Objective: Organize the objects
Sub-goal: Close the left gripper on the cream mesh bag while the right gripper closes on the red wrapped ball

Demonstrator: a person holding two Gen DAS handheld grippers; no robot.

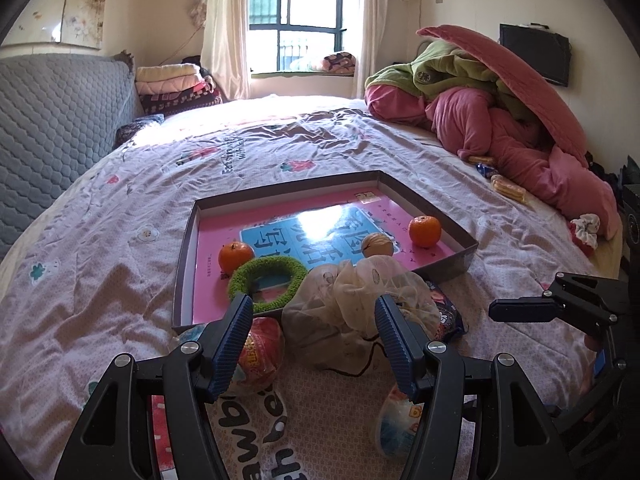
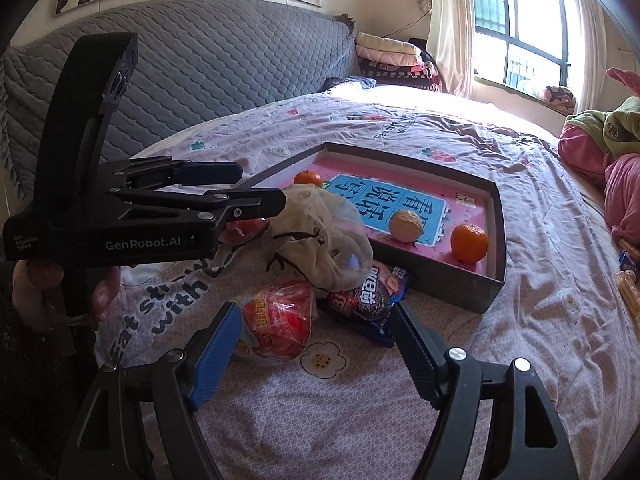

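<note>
1. Two tangerines (image 1: 425, 231), a walnut (image 1: 377, 245) and a green ring (image 1: 267, 283) already sit in the shallow box (image 1: 432, 204), probably sorted.
2. Left gripper (image 1: 311, 340) and right gripper (image 2: 316, 340) gape wide, empty, over the mesh bag (image 1: 360, 292), red snack packet (image 2: 280, 324) and dark wrapper (image 2: 368, 296) beside the box.
3. Readable: "GenRobot.AI" on the left gripper's body.
</note>
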